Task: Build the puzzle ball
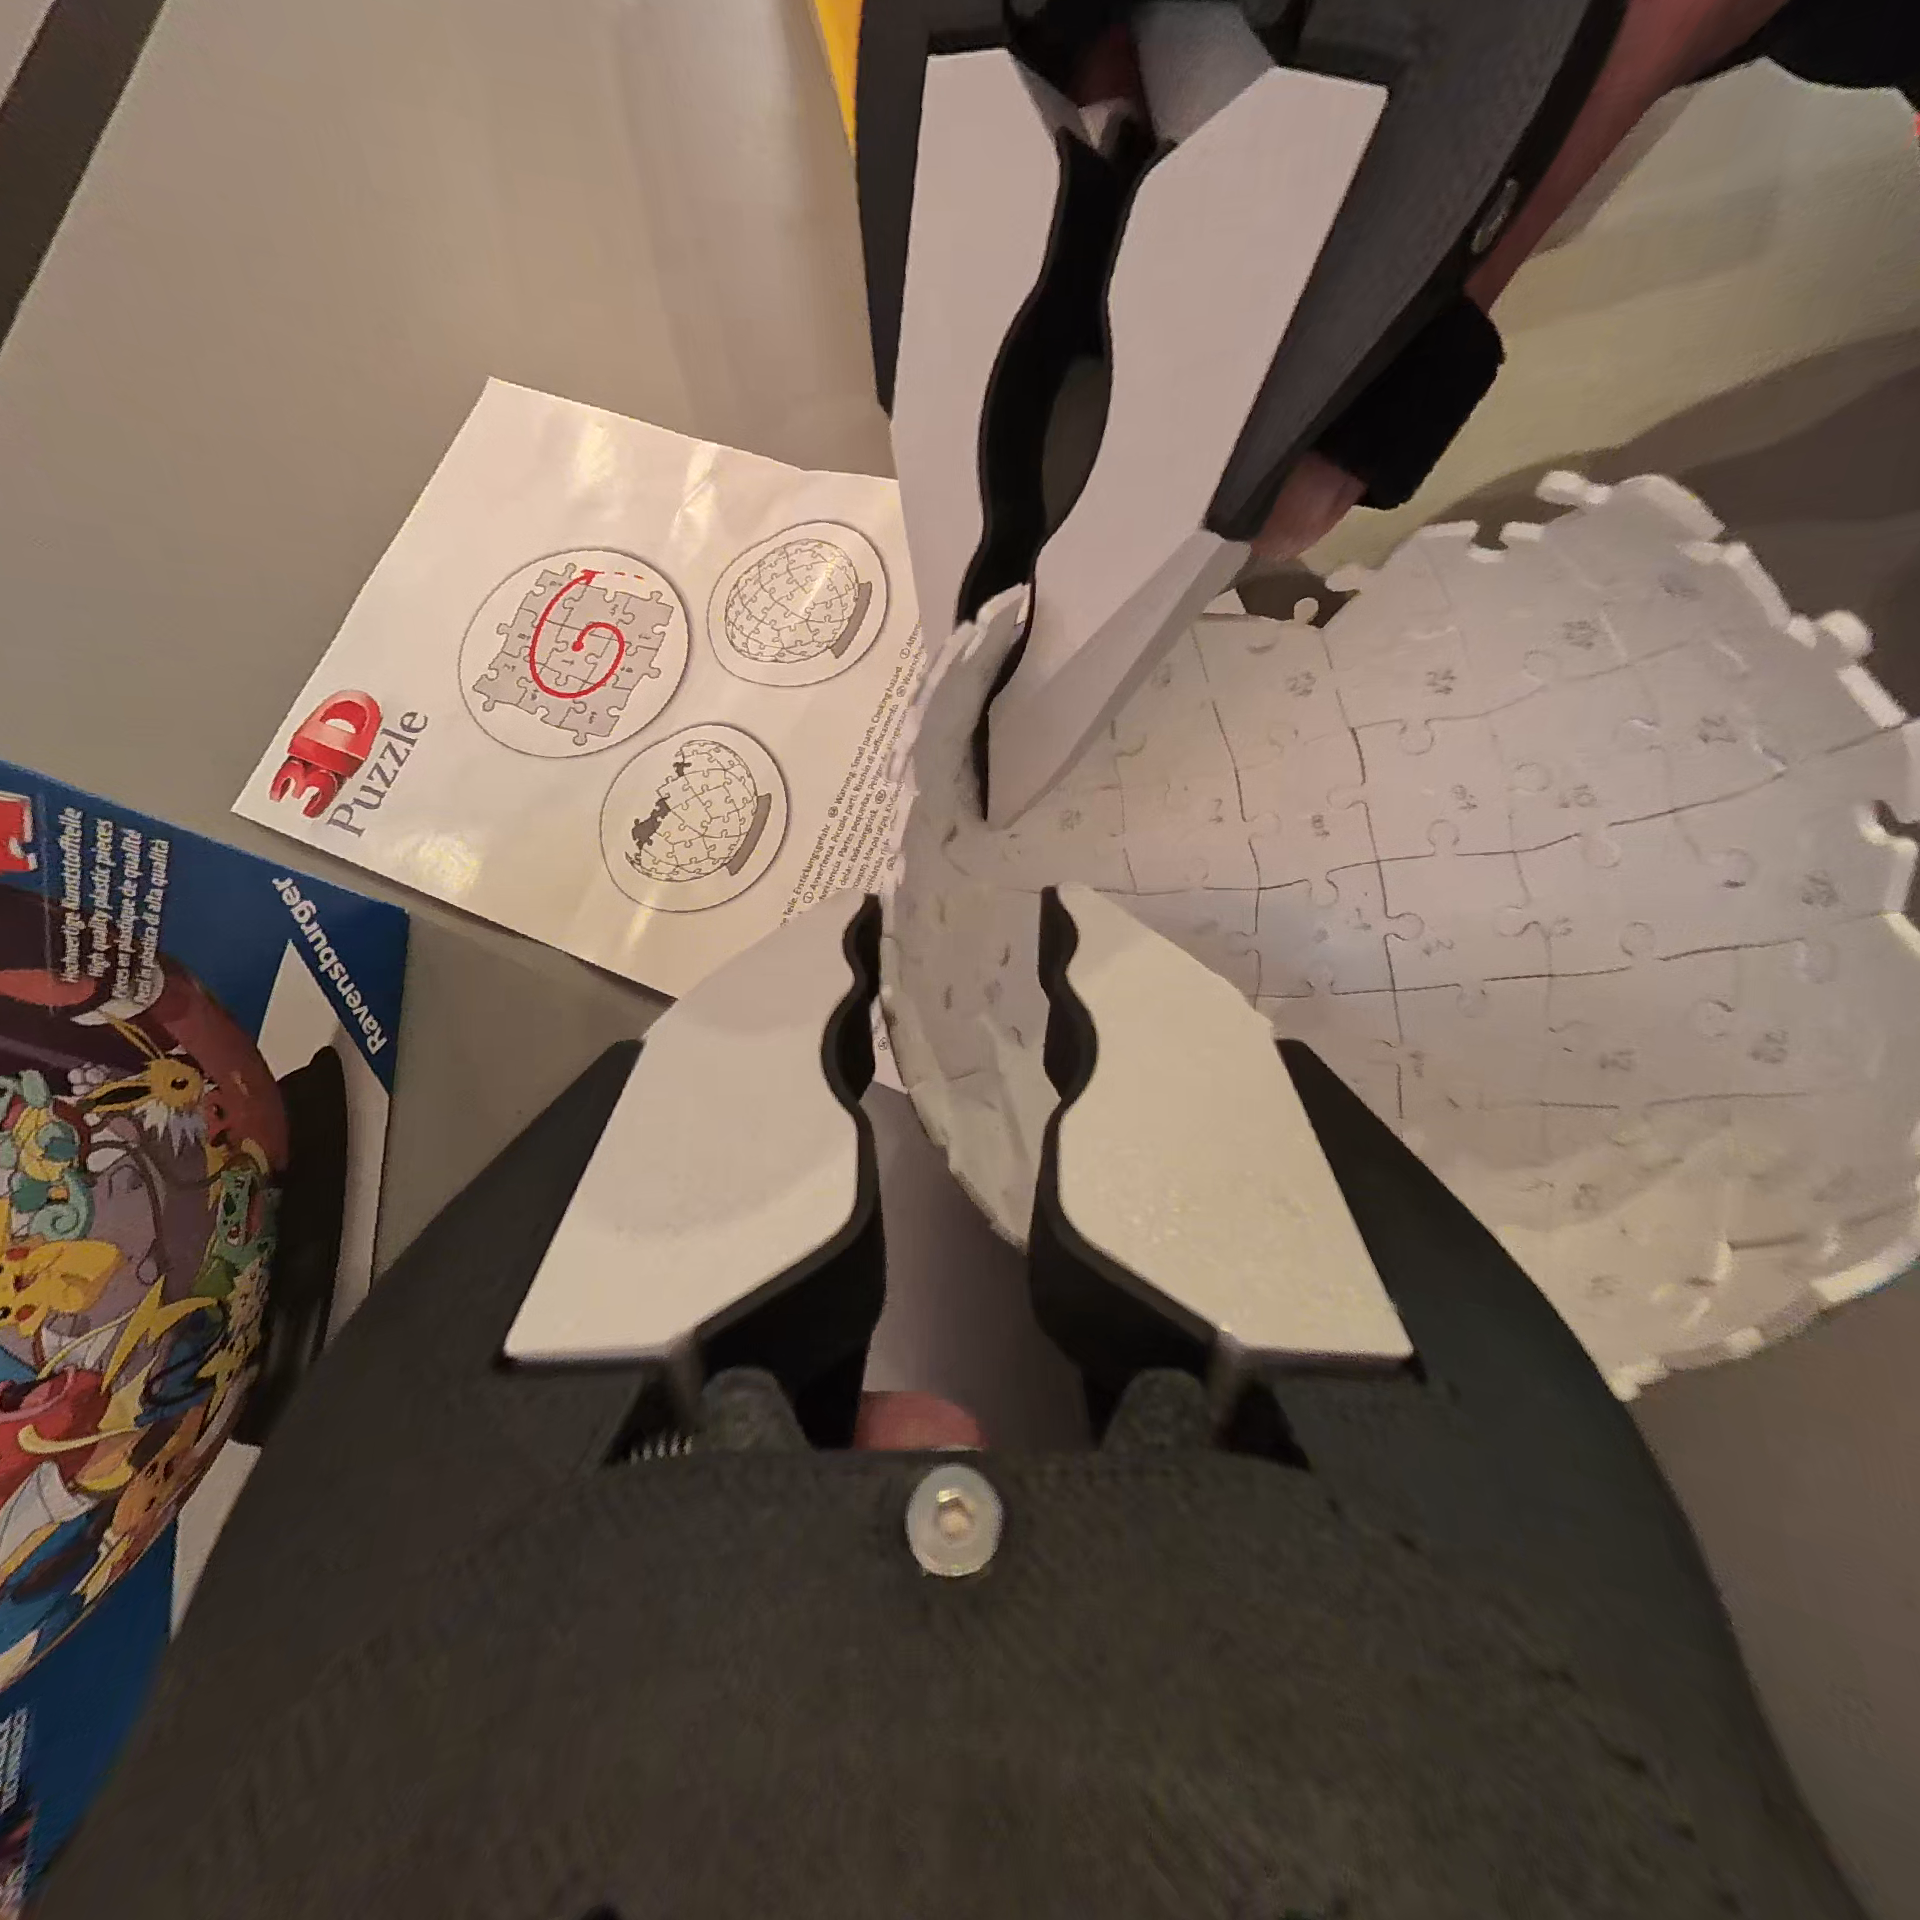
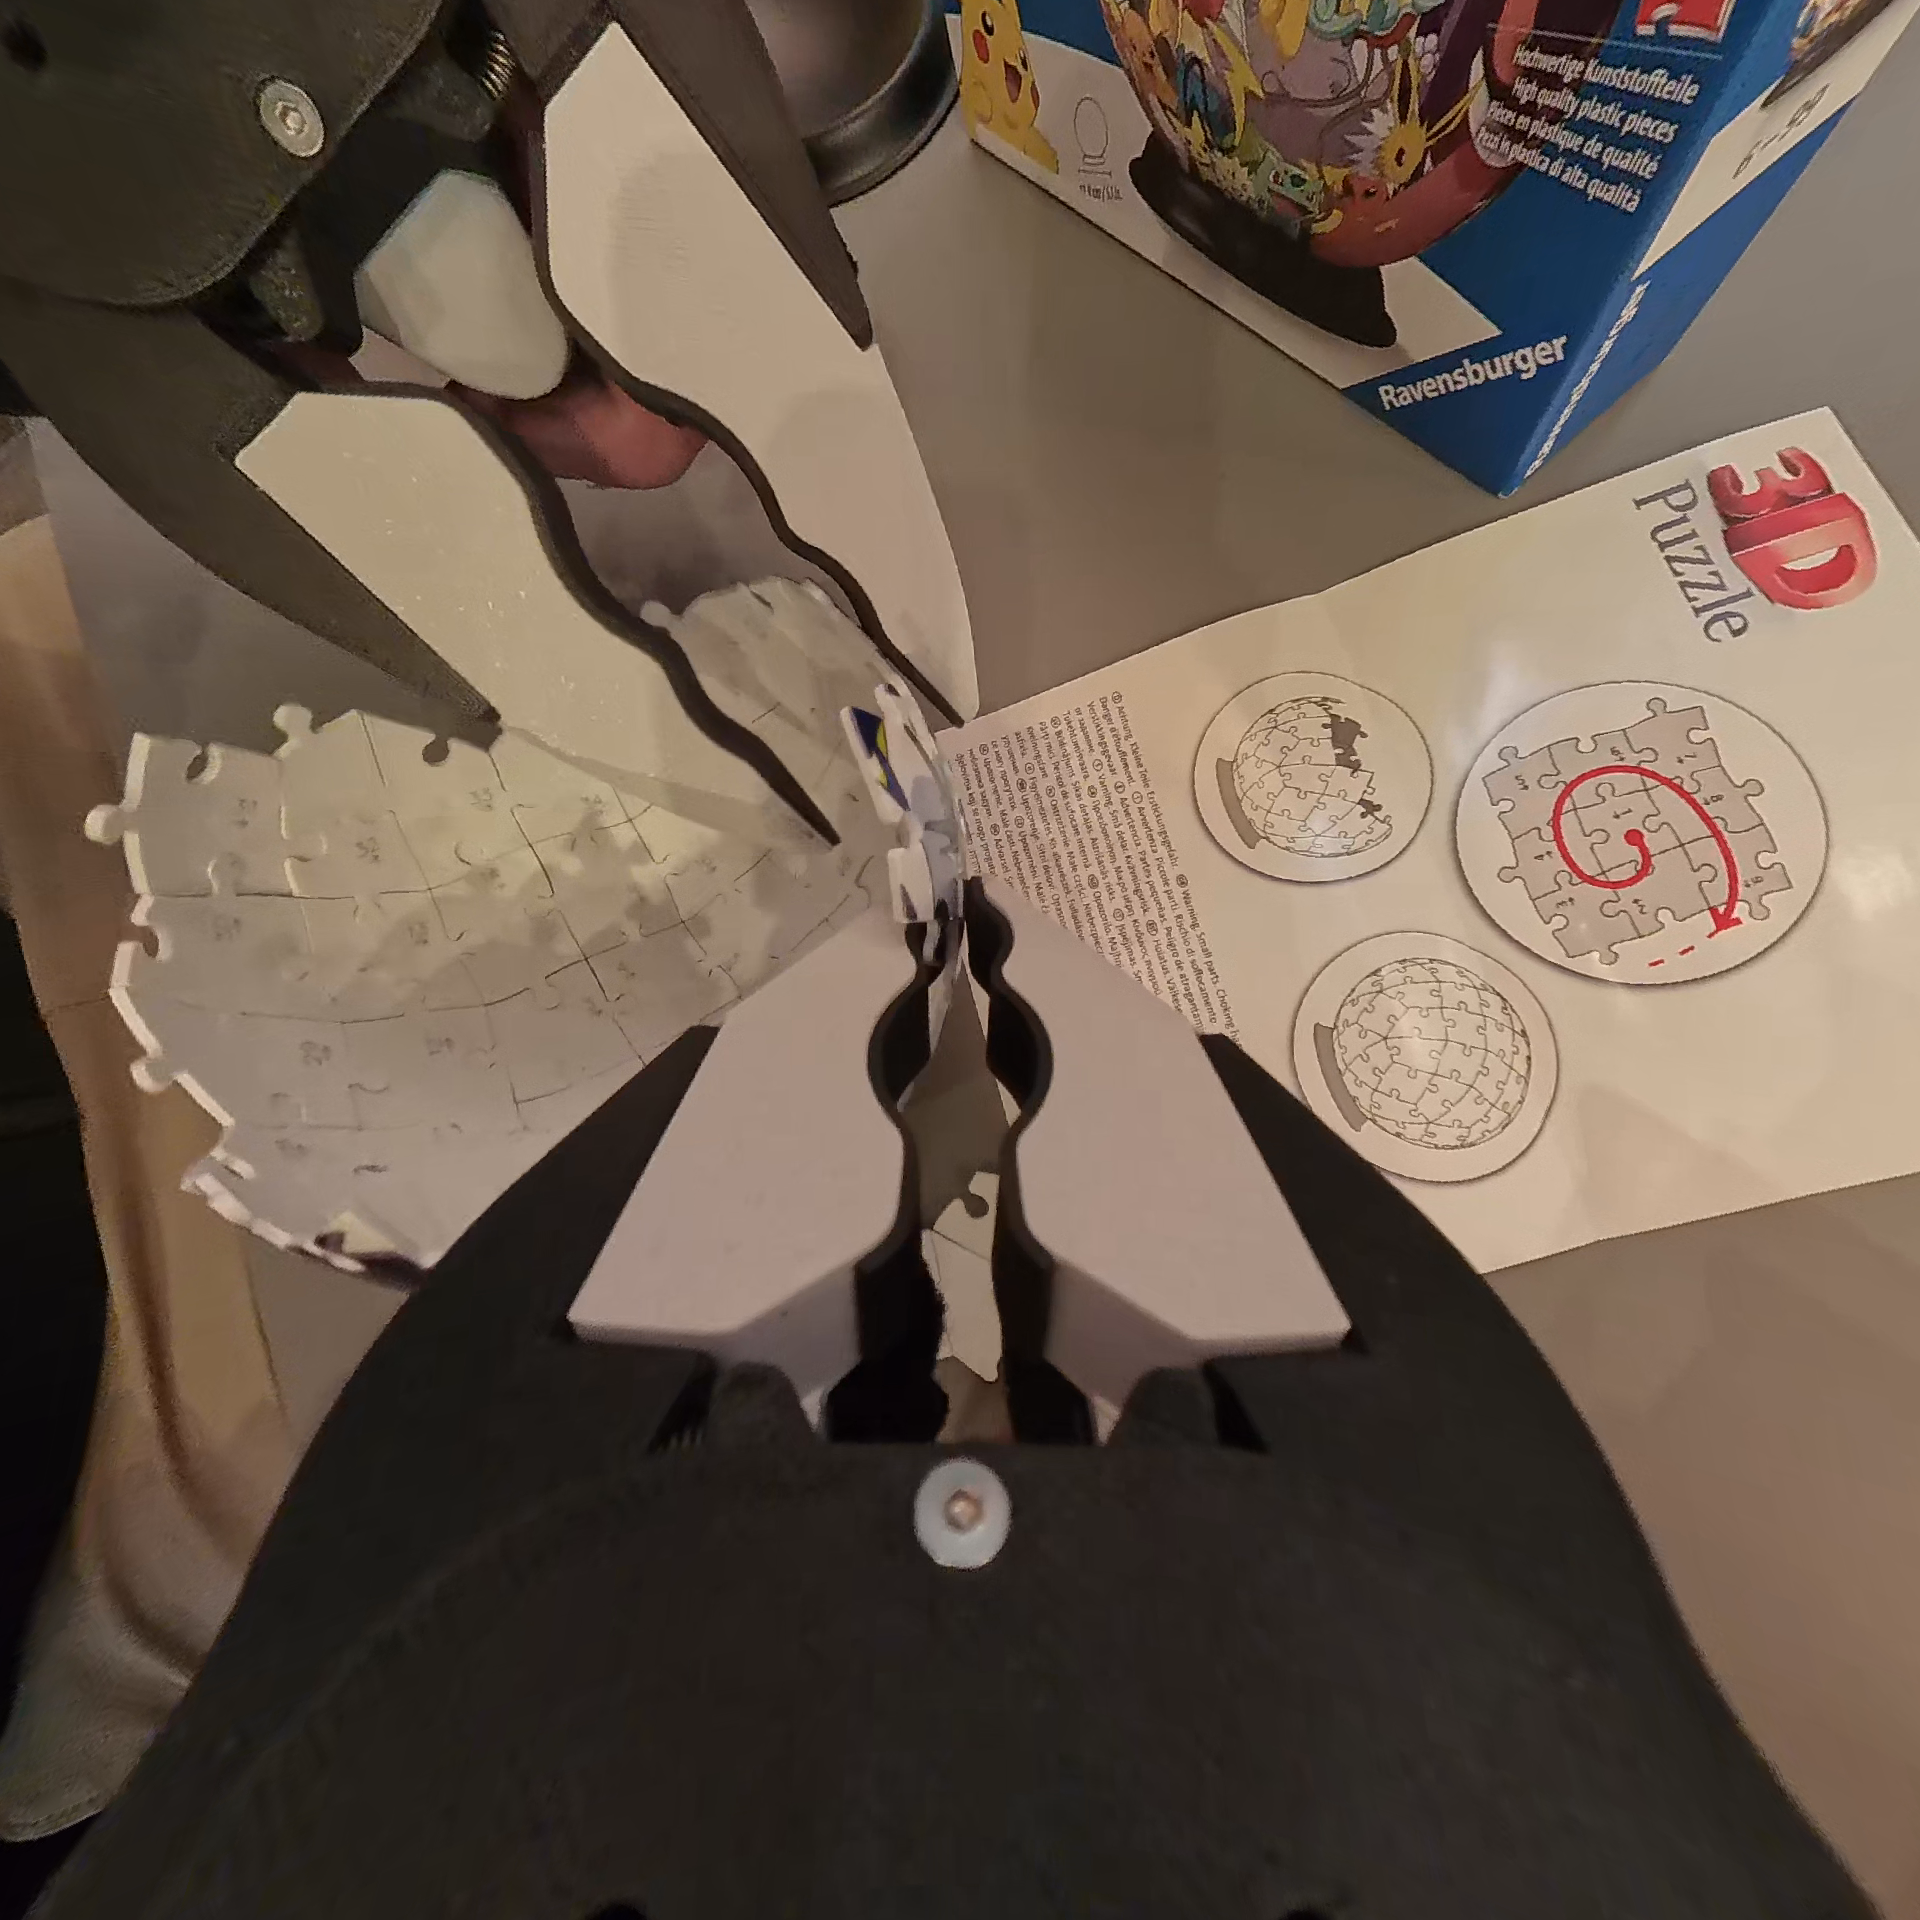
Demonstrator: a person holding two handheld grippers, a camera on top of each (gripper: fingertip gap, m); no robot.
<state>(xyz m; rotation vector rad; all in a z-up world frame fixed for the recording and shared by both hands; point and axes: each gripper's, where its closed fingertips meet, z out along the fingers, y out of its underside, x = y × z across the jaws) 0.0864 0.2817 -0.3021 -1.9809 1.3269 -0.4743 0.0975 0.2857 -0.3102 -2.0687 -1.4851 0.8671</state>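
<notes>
The half-built puzzle ball is a white curved shell (image 1: pixel 1507 883) with its unprinted inner side facing me; it also shows in the right wrist view (image 2: pixel 416 935). My left gripper (image 1: pixel 956 914) straddles the shell's rim, and the wall crosses slantwise between its fingers, held. It also shows in the right wrist view (image 2: pixel 896 777). My right gripper (image 2: pixel 945 920) is nearly shut on a puzzle piece (image 2: pixel 883 764) with a blue and yellow printed face, at the same rim. It enters the left wrist view (image 1: pixel 992 800) from the top.
A white instruction sheet (image 1: pixel 582 707) (image 2: pixel 1455 883) lies on the grey table (image 1: pixel 416 260). The blue puzzle box (image 1: pixel 156 1143) (image 2: pixel 1455 156) stands beyond it. A dark round container (image 2: pixel 883 94) stands at the back. A person's trouser leg (image 2: pixel 104 1143) is beside the table. Both grippers' tips are close together, under 4 cm apart.
</notes>
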